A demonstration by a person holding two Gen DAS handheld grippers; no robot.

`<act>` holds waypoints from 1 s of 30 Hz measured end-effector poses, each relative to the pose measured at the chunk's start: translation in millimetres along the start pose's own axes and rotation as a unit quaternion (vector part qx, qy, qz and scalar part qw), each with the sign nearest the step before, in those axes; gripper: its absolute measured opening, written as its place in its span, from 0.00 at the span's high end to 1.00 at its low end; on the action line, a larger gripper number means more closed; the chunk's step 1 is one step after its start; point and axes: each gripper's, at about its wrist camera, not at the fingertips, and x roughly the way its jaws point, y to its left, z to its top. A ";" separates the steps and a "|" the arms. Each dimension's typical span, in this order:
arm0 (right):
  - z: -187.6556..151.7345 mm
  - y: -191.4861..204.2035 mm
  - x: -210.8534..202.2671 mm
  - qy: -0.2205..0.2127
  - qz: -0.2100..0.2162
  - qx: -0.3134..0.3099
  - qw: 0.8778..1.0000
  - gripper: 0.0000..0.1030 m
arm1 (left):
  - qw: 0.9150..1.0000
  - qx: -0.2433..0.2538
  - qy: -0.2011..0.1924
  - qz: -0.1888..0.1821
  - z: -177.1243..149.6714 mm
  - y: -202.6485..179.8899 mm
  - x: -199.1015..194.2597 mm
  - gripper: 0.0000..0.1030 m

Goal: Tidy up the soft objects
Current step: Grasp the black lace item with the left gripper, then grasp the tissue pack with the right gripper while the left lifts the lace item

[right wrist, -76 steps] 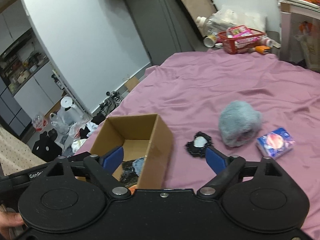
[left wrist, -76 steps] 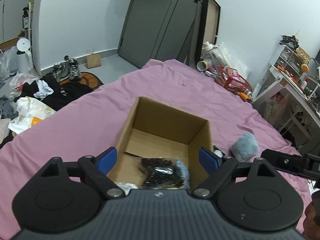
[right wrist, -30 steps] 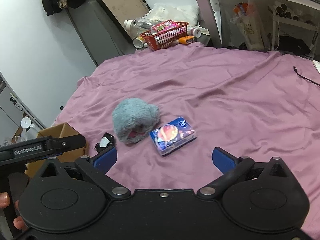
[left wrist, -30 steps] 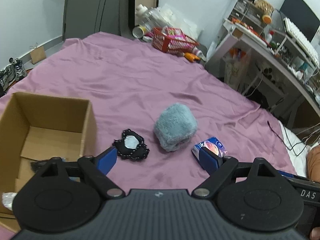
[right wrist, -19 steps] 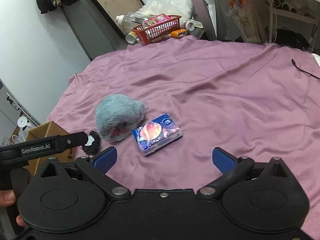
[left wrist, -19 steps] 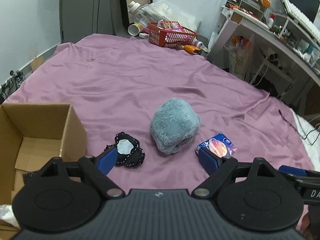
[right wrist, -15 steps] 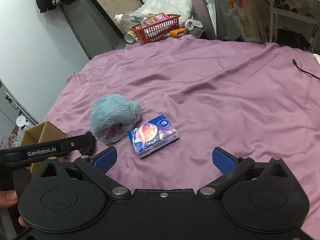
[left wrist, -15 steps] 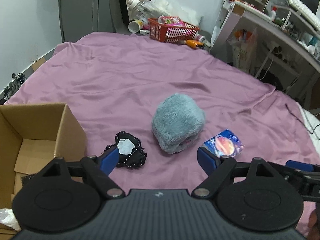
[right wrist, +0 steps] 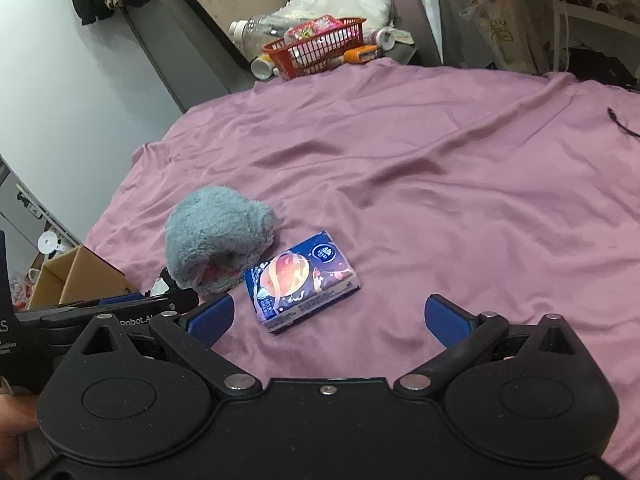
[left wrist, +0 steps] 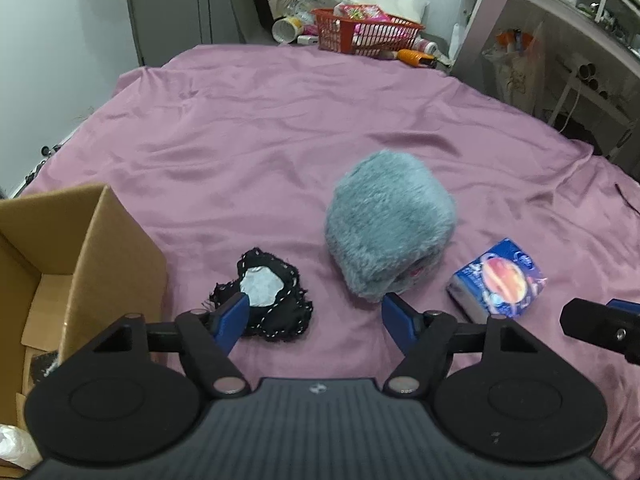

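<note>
Both grippers, left (left wrist: 314,316) and right (right wrist: 330,318), have swung from the cardboard box (left wrist: 100,248) toward the fuzzy grey toy (left wrist: 390,230) mid-bed, jaws spread, empty.

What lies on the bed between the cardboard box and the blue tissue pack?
Left wrist view: between the cardboard box and tissue pack lie a black lace piece and a grey fluffy toy.

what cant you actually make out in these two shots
- Cardboard box contents: left wrist view, cut off by the left edge and hidden by the left gripper body.
- Black lace item: right wrist view, mostly hidden behind the left gripper and the grey plush.
- Pink part under the plush: both views, tucked beneath the fur.
- Print on the blue tissue pack: too small to read.
- Red basket contents: small, distorted.
</note>
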 end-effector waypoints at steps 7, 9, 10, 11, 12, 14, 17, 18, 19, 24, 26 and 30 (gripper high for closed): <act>3.6 5.9 14.8 0.007 0.004 -0.009 1.000 0.00 | 0.999 0.004 0.002 0.044 -4.7 5.8 15.7 0.45; 4.7 7.2 17.3 0.007 0.005 -0.011 1.000 0.00 | 0.999 0.002 -0.004 0.049 -4.6 8.1 18.0 0.48; 5.3 7.9 18.6 0.006 0.005 -0.012 1.000 0.00 | 0.999 0.002 -0.006 0.051 -4.6 9.3 19.1 0.51; 5.9 8.2 20.3 0.006 0.005 -0.013 1.000 0.00 | 0.999 0.003 -0.008 0.054 -4.6 10.2 20.2 0.57; 6.2 8.8 21.4 0.006 0.005 -0.014 1.000 0.00 | 0.998 0.004 -0.010 0.057 -4.6 11.0 20.8 0.60; 6.5 10.4 25.3 0.006 0.005 -0.018 1.000 0.00 | 0.998 0.001 -0.013 0.062 -4.9 14.0 20.6 0.72; 6.5 12.7 32.6 0.013 0.003 -0.022 1.000 0.00 | 0.998 -0.017 -0.018 0.052 -4.9 22.1 17.7 0.75; 6.4 13.5 35.4 0.016 0.002 -0.020 1.000 0.00 | 0.998 -0.023 -0.020 0.050 -4.6 24.0 16.2 0.76; 6.0 14.8 37.7 0.017 0.000 -0.021 1.000 0.00 | 0.998 -0.026 -0.022 0.047 -4.1 25.4 14.5 0.77; 0.9 28.6 51.6 0.023 -0.008 -0.062 0.998 0.00 | 0.999 -0.038 -0.031 0.017 -3.6 27.1 2.9 0.77; 1.5 33.3 54.4 0.015 -0.025 -0.080 0.996 0.08 | 0.999 -0.039 -0.035 0.005 -3.7 26.3 -3.0 0.77; 3.9 35.6 49.7 0.011 -0.038 -0.087 0.995 0.26 | 0.998 -0.047 -0.041 -0.014 -4.3 29.1 -15.7 0.77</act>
